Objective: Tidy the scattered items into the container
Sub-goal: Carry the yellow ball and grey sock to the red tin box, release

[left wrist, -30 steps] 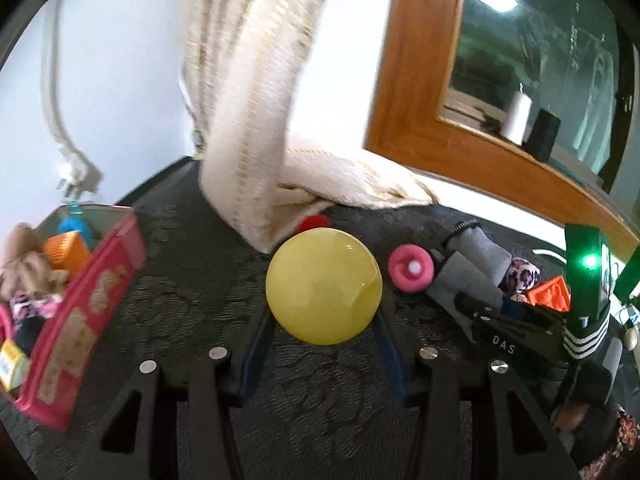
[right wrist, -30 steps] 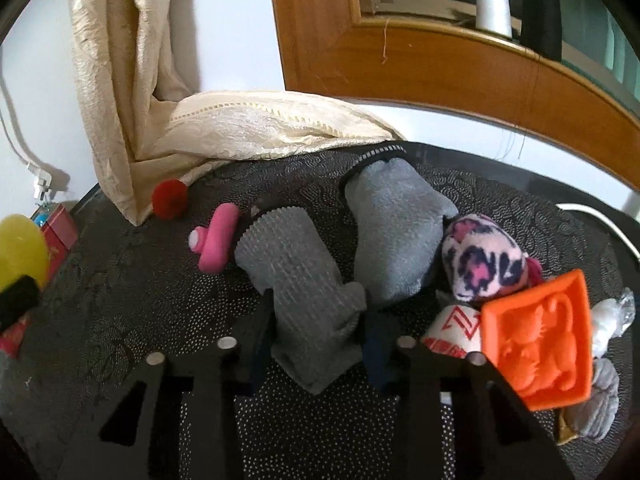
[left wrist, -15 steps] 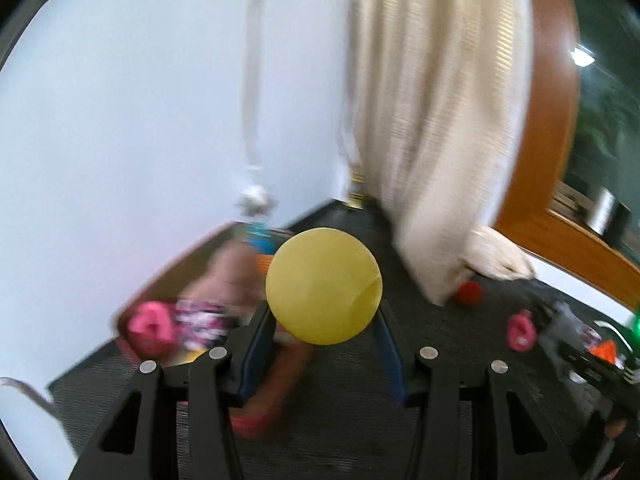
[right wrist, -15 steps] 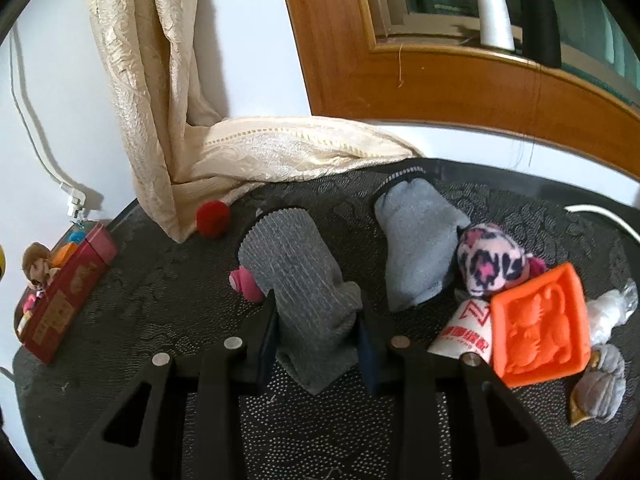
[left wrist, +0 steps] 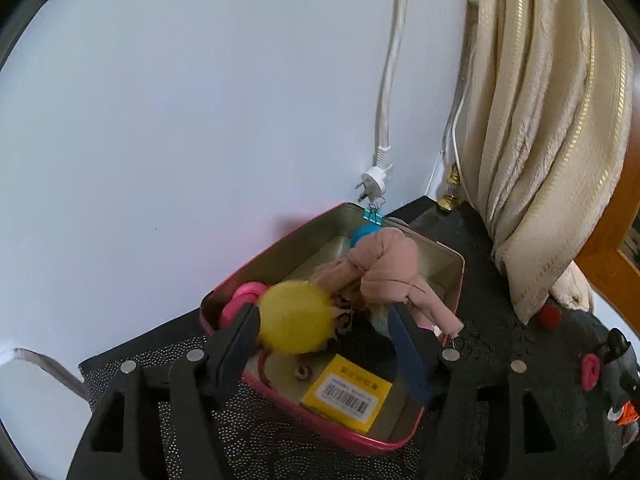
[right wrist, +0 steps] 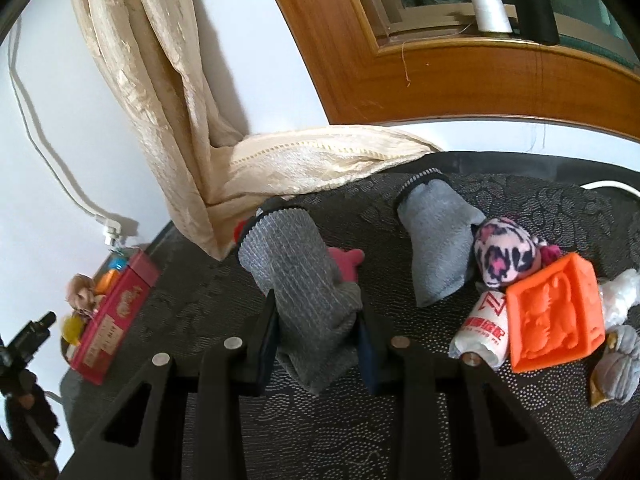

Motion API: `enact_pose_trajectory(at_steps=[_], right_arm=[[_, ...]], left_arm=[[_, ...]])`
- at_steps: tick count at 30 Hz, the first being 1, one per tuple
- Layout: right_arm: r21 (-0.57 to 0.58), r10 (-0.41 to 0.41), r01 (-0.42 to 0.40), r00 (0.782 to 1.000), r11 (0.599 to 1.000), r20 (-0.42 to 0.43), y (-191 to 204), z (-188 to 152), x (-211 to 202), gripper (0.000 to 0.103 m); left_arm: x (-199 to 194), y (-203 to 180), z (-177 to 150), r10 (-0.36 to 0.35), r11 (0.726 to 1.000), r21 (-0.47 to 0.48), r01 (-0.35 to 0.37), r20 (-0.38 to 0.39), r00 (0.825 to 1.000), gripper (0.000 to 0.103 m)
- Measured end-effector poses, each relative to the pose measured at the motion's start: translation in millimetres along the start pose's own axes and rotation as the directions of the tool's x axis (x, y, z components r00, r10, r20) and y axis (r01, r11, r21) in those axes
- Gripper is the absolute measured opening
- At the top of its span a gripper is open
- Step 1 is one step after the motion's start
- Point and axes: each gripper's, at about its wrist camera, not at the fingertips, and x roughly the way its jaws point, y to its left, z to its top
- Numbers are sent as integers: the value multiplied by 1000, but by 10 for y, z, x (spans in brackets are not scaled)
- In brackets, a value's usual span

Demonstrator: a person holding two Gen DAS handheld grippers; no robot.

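Note:
My left gripper (left wrist: 324,320) hangs over the red tin (left wrist: 448,392) with its jaws spread wide. The yellow ball (left wrist: 296,316) is blurred, against the left finger and apart from the right one, over the tin's contents. The tin holds a beige doll (left wrist: 388,272), a yellow box (left wrist: 346,392) and a pink toy (left wrist: 240,300). My right gripper (right wrist: 316,336) is shut on a grey sock (right wrist: 304,276) and holds it above the dark mat. The tin also shows in the right wrist view (right wrist: 116,316) at far left.
On the mat lie a second grey sock (right wrist: 436,232), a pink toy (right wrist: 348,262), a leopard-print pouch (right wrist: 504,252), an orange block (right wrist: 556,316), a white roll (right wrist: 480,332) and a grey bundle (right wrist: 616,368). A cream curtain (right wrist: 256,160) drapes at the back. A red pompom (left wrist: 548,317) lies by it.
My left gripper swung left over the tin and opened; the yellow ball has come free of the right finger. My right gripper lifted the grey sock higher off the mat.

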Motion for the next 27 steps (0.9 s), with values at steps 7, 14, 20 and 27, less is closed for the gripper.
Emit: enact_pose_trajectory(at_steps=[7, 14, 20, 27], right_arm=[[20, 70, -70, 998, 997, 1, 78, 4, -101, 37], [40, 153, -153, 988, 987, 4, 166, 29, -201, 37], [54, 188, -188, 982, 981, 12, 315, 75, -234, 37], [35, 259, -258, 965, 966, -31, 904, 134, 51, 37]], left_arm=[[-163, -42, -48, -56, 998, 13, 56, 23, 998, 68], [-342, -177, -130, -145, 988, 49, 144, 37, 989, 68], [-422, -381, -277, -263, 958, 116, 261, 5, 965, 68], [-409, -249, -409, -282, 951, 121, 285, -41, 959, 68]])
